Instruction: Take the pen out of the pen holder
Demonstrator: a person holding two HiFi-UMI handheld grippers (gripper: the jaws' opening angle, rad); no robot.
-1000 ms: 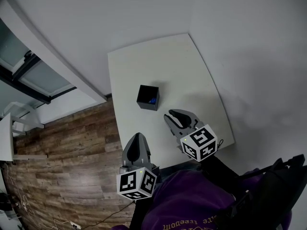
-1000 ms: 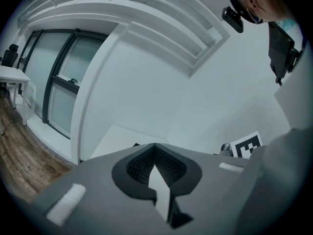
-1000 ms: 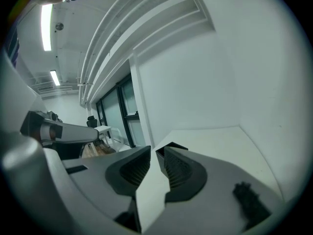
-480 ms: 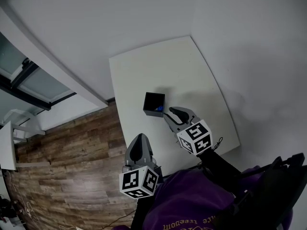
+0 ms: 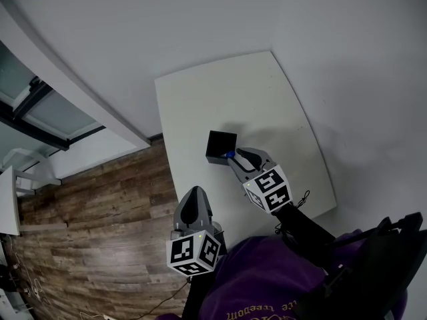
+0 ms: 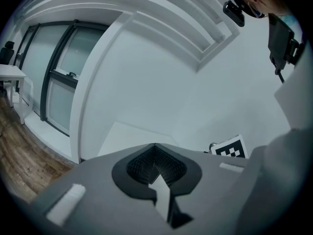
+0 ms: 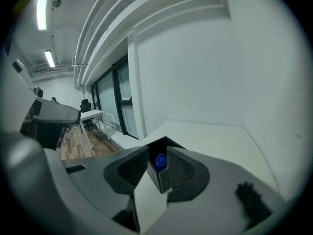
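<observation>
A black square pen holder (image 5: 221, 147) stands near the middle of the white table (image 5: 227, 95). A pen with a blue cap (image 5: 229, 155) sticks out at its near corner. My right gripper (image 5: 239, 157) is right at that corner, open. In the right gripper view the blue cap (image 7: 160, 160) shows between the two spread fingers, just above the holder's edge (image 7: 159, 174), and neither pad touches it. My left gripper (image 5: 193, 193) hangs shut and empty off the table's near left edge; in its own view its pads (image 6: 154, 164) meet with nothing between them.
Wooden floor (image 5: 93, 199) lies left of the table, with a glass wall (image 5: 40, 105) and a white desk (image 5: 8, 199) further left. White walls close the table's far and right sides. The person's purple clothing (image 5: 267, 279) fills the bottom of the head view.
My right gripper has moved forward across the table up to the pen holder, so the blue cap now sits between its open jaws. The left gripper has stayed in place.
</observation>
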